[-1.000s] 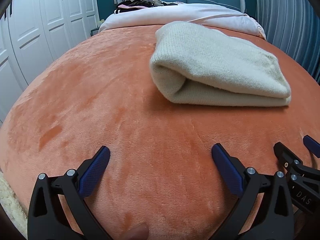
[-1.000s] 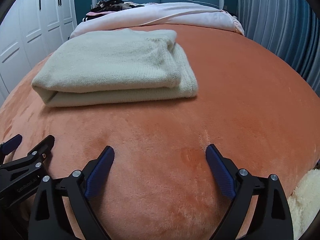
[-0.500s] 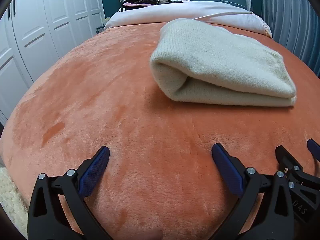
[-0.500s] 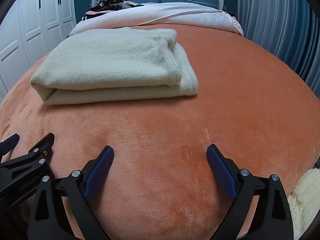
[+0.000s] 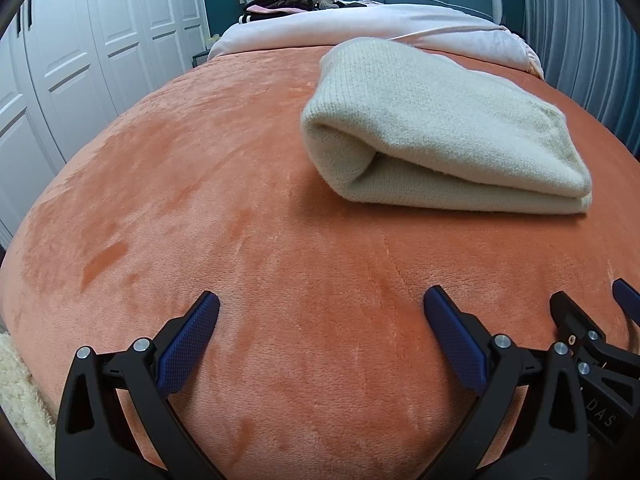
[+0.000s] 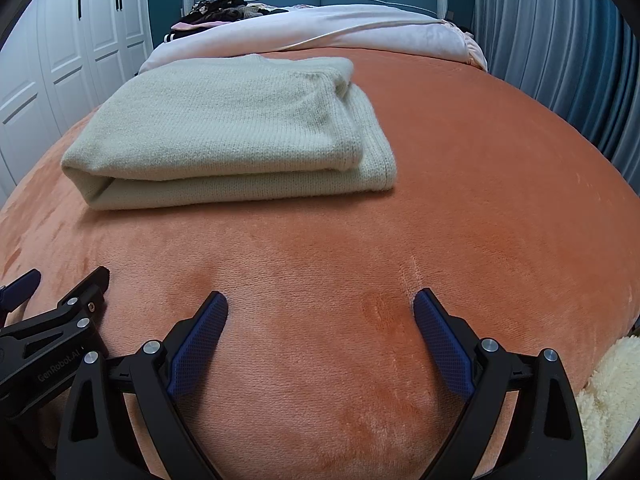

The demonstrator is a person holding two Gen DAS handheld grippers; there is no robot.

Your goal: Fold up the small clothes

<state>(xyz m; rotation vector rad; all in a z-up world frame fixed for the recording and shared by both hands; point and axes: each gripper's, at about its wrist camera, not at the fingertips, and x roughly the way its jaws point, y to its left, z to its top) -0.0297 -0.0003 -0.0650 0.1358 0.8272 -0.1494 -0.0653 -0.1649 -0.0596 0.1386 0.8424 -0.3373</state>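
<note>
Left wrist view: the left gripper (image 5: 320,312) hovers low over the orange blanket (image 5: 200,220), its 2 blue-padded jaws spread wide and holding nothing. The cream knit garment (image 5: 432,128) lies ahead and to the right, well apart from the pads, folded into a flat rectangle with its rolled fold edge facing left. This placement judges as a finished fold set centrally on the bed so that it stays flat and accessible. The right gripper (image 6: 320,312), seen in the right wrist view, is equally wide and empty, positioned beside the left gripper at the near edge. Both tools stand clear, probably to avoid disturbing the layers. White wardrobe doors (image 5: 80,60) stand at left.
</note>
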